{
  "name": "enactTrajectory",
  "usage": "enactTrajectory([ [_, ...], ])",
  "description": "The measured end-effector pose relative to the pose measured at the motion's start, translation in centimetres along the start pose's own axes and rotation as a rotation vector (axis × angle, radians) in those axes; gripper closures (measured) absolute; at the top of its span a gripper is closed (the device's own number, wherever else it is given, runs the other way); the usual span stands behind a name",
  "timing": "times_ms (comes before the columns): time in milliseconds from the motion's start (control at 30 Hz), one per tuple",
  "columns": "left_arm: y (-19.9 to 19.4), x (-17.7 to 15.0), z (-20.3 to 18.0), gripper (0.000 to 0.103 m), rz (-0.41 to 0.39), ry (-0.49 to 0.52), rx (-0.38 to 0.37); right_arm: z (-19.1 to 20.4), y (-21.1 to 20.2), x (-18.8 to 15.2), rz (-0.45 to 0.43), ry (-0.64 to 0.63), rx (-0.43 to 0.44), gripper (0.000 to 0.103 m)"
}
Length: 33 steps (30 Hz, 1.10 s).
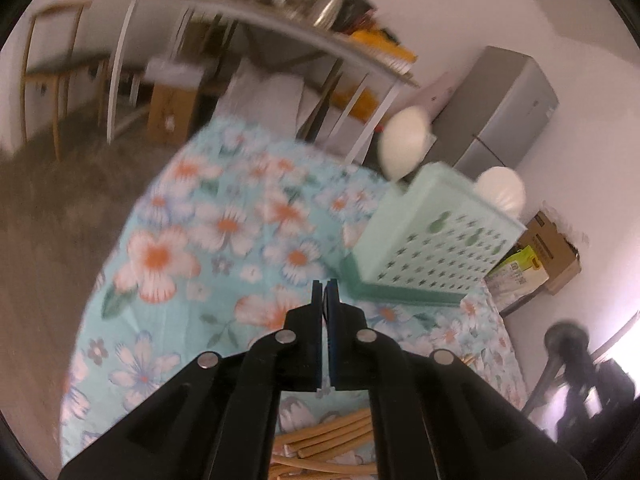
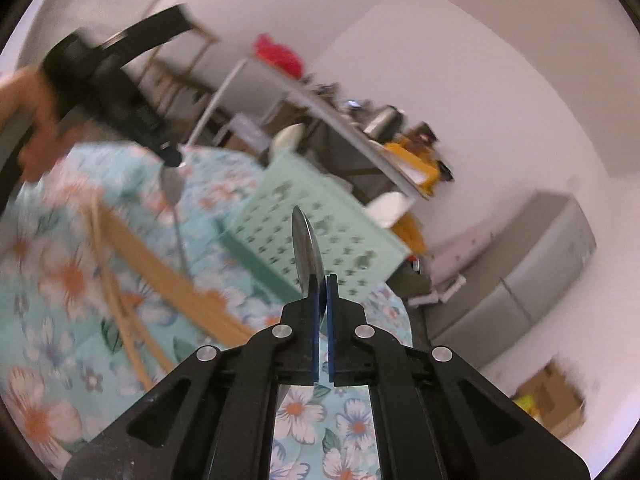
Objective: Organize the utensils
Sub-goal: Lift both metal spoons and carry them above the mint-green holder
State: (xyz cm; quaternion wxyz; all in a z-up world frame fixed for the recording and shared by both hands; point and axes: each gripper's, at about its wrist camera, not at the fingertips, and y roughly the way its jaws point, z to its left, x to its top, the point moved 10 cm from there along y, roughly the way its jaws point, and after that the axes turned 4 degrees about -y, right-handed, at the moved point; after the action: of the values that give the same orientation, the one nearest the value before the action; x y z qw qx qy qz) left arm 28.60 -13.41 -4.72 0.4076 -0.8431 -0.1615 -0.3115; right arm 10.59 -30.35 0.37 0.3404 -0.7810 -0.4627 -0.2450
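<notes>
I've got the right gripper [image 2: 323, 280] clamped edge-on on a thin, slick metal spoon [image 2: 305, 240], so it'll probably pivot.

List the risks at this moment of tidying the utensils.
1. The right gripper pinches the metal utensil near one end only, so it may pivot or slip.
2. Its long tip could knock the green basket.
3. Loose chopsticks below the left gripper could be swept aside.
</notes>
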Motion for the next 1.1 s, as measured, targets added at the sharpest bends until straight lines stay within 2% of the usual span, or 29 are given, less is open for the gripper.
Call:
enactTrajectory([
  [133,-2.2,1.2,-2.1,0.102,-0.092,0.112,0.021,-2.1,-0.8,0.1,-0.007,0.136,-0.026,0.102],
  [267,-4.1,2.1,-3.8,0.101,-0.163,0.206,0.054,-3.2,-0.5,-0.1,-0.005,0.359,0.047,0.102],
  [600,-7.1,3.2,-6.4,0.101,-0.237,0.305,0.086,-4.3,-1.9,0.0,-0.050,0.633,0.102,0.102],
  [1100,-13.1,6.3,-10.3,0.101,-0.387,0.393,0.113,-6.1,-2.4,-1.8,-0.069,0.783,0.134,0.102],
])
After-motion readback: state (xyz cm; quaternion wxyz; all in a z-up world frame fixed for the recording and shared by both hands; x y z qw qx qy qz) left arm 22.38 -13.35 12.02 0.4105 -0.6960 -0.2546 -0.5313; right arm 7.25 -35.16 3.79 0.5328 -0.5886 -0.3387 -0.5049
